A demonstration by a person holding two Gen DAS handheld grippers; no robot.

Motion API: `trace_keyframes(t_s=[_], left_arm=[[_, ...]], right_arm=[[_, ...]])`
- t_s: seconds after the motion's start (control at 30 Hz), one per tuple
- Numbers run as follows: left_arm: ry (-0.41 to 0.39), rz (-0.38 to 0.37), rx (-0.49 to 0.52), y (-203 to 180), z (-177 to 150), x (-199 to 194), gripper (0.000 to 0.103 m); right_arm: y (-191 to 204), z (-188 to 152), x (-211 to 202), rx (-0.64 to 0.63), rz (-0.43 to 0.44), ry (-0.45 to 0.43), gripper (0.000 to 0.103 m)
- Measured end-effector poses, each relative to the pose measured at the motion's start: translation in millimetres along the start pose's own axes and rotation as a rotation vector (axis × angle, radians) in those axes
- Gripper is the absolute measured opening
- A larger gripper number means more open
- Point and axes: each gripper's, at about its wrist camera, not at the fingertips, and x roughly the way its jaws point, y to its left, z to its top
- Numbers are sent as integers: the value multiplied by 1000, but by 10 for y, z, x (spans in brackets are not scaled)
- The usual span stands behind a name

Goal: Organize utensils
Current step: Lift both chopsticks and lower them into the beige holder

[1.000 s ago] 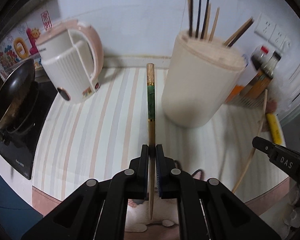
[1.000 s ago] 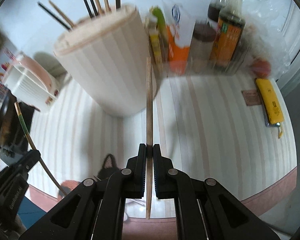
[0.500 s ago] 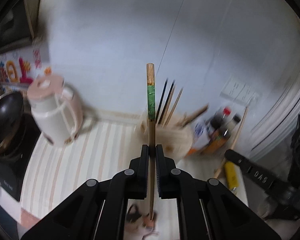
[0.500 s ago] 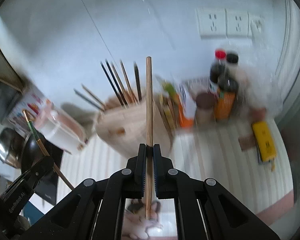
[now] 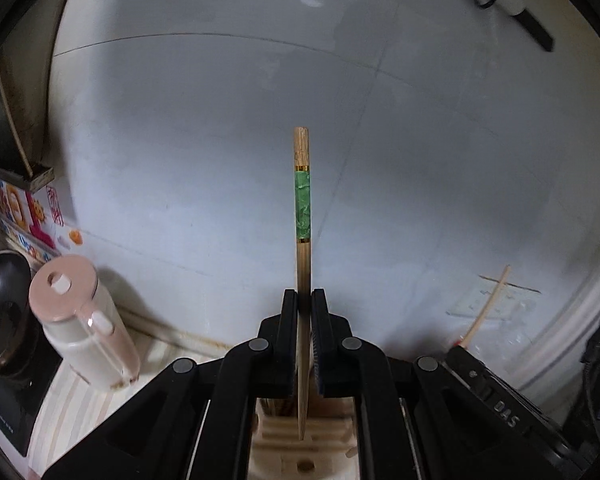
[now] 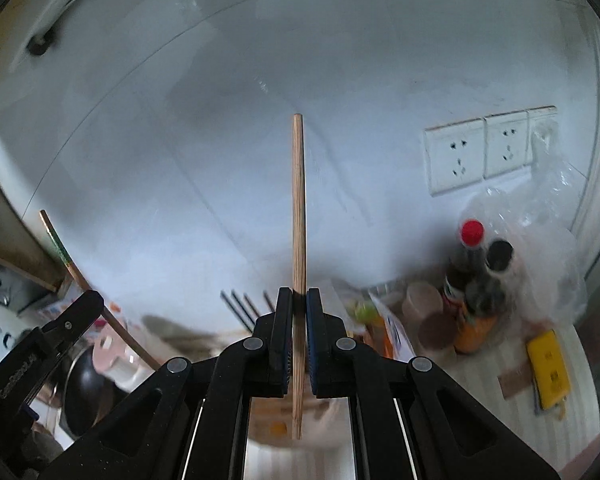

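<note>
1. Left tongs [image 5: 304, 300]: clamped on a green-banded chopstick [image 5: 302, 208]. It stands straight up between the pads, thick end on top, thin tip hanging below the jaws.
2. Right tongs [image 6: 299, 300]: clamped on a plain chopstick [image 6: 298, 200], held the same way, upright, with its lower end below the jaws.
3. Each pair shows in the other's view: the right tongs low on the right edge of the left view, the left tongs low on the left edge of the right view, both with their sticks tilted.
4. Just under the left tongs: the holder [image 5: 300, 440], a cream top with holes. The banded stick's tip sits over it; contact unclear.
5. In the right view dark chopsticks [image 6: 240, 308] poke up behind the tongs, blurred.
6. Striped worktop [image 6: 580, 412]: a yellow flat item [image 6: 548, 372] lies at the right.
7. Further back on the right: bottles [image 6: 476, 280], a clear bag [image 6: 552, 248], all blurred.
8. Left side: a pink-lidded kettle [image 5: 80, 324], with a dark pan [image 5: 0, 304] beside it.
9. Back wall [image 5: 220, 120]: white, with sockets [image 6: 492, 152] at the right.
</note>
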Motion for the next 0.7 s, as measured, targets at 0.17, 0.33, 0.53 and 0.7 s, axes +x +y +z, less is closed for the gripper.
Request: trace_keyframes(t_s=[0.17, 0.33, 0.53, 0.7], left_arm=[[23, 48, 6, 51, -32, 410, 4], [61, 81, 8, 124, -178, 722, 4], [100, 107, 29, 156, -300, 936, 4], [128, 113, 37, 211, -342, 993, 4]], right_arm=[[2, 147, 280, 7, 17, -25, 7], [44, 187, 557, -36, 5, -31, 7], [12, 66, 809, -75, -7, -12, 7], [-4, 17, 905, -93, -16, 7, 7]])
